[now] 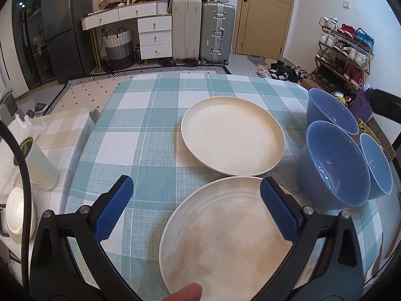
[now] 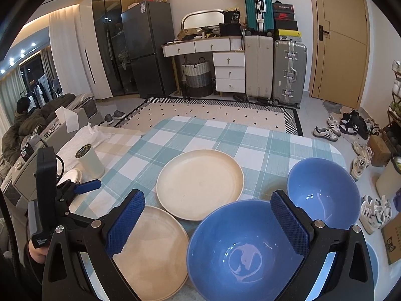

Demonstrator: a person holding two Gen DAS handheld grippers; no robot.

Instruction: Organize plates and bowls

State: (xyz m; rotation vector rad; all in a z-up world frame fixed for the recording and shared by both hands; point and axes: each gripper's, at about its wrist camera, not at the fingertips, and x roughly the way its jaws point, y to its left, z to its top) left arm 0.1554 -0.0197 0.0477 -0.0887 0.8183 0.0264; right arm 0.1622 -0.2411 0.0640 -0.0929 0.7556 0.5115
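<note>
Two cream plates lie on the checked tablecloth: a near plate (image 1: 225, 238) (image 2: 153, 248) and a far plate (image 1: 233, 138) (image 2: 200, 183). Three blue bowls stand at the right: a near bowl (image 1: 335, 165) (image 2: 240, 248), a far bowl (image 1: 330, 113) (image 2: 323, 190) and a third bowl (image 1: 376, 165) at the right edge. My left gripper (image 1: 196, 205) is open and empty, above the near plate's left part. My right gripper (image 2: 208, 220) is open and empty, above the near bowl. The left gripper also shows in the right wrist view (image 2: 85, 185).
A pale green tumbler (image 1: 41, 168) (image 2: 91, 161) and a stack of white dishes (image 1: 17, 213) (image 2: 71, 174) sit on a beige cloth to the left. The table edge (image 1: 275, 77) drops to the floor with shoes (image 2: 325, 133) and a shoe rack (image 1: 343, 50) beyond.
</note>
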